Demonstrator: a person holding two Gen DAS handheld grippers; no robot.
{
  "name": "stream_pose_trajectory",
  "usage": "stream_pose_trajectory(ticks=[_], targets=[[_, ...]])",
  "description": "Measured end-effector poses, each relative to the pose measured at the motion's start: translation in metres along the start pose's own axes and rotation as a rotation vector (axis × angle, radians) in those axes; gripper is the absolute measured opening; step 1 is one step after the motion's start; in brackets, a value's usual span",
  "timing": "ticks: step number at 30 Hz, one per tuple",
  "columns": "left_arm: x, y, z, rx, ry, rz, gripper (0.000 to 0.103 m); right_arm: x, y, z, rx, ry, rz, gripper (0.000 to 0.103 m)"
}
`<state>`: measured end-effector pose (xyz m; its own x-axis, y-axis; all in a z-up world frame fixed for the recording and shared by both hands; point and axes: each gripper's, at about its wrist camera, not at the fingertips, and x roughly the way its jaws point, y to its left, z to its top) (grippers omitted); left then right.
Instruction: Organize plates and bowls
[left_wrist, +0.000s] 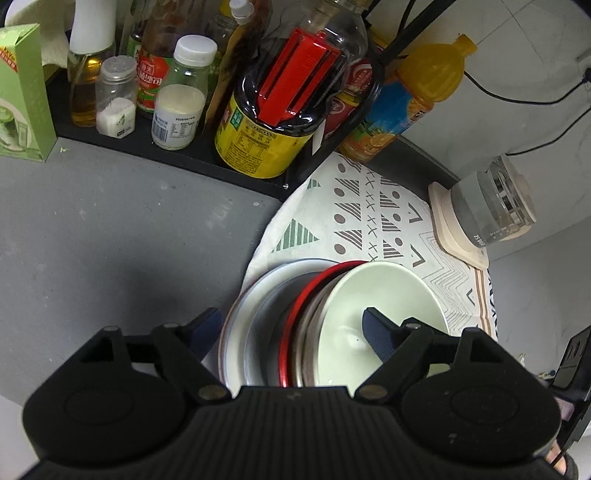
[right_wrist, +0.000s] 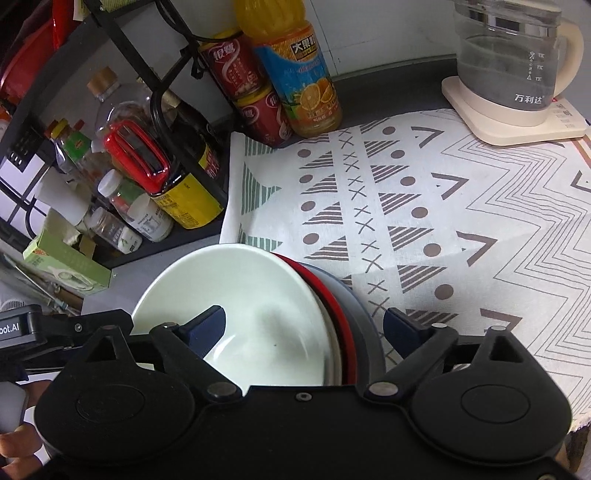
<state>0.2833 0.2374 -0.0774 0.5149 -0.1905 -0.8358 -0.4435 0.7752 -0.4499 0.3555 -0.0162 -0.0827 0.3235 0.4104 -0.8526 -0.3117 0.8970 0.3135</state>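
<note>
Hovering nearest, my left hand-held gripper and right hand-held gripper, both spread wide, gripping nothing, each straddling one side of the stack's rim. Below: pale green bowl topping nested red-rimmed plate and grey plates, on patterned cloth over grey worktop. Beyond: condiment rack, orange-juice bottle, glass kettle.

Dim, cool indoor light. Both fisheye views bend strongly toward the rims. A soft shadow falls on the grey counter at 9 o'clock; the pale green bowl is slightly blurred.
</note>
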Motion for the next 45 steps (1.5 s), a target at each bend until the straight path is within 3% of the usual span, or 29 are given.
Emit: stream_pose_trajectory(ticks=[3, 13, 17, 24, 35, 45], targets=[[-0.001, 0.001, 0.002, 0.02, -0.002, 0.014, 0.086, -0.004, 0.002, -0.002, 0.004, -0.017, -0.014, 0.1], [-0.005, -0.002, 0.005, 0.031, -0.03, 0.005, 0.093, -0.03, -0.008, -0.006, 0.008, -0.087, -0.064, 0.103], [-0.01, -0.013, 0.002, 0.071, -0.053, 0.008, 0.103, -0.04, -0.015, -0.008, 0.012, -0.11, -0.075, 0.103], [-0.022, -0.031, -0.011, 0.097, -0.098, -0.007, 0.103, -0.066, -0.027, -0.018, 0.026, -0.168, -0.085, 0.103], [-0.06, -0.049, -0.052, 0.149, -0.169, 0.015, 0.103, -0.121, -0.041, -0.059, 0.011, -0.259, -0.117, 0.103], [-0.114, -0.041, -0.109, 0.181, -0.268, 0.021, 0.103, -0.179, -0.024, -0.108, -0.006, -0.378, -0.215, 0.103]])
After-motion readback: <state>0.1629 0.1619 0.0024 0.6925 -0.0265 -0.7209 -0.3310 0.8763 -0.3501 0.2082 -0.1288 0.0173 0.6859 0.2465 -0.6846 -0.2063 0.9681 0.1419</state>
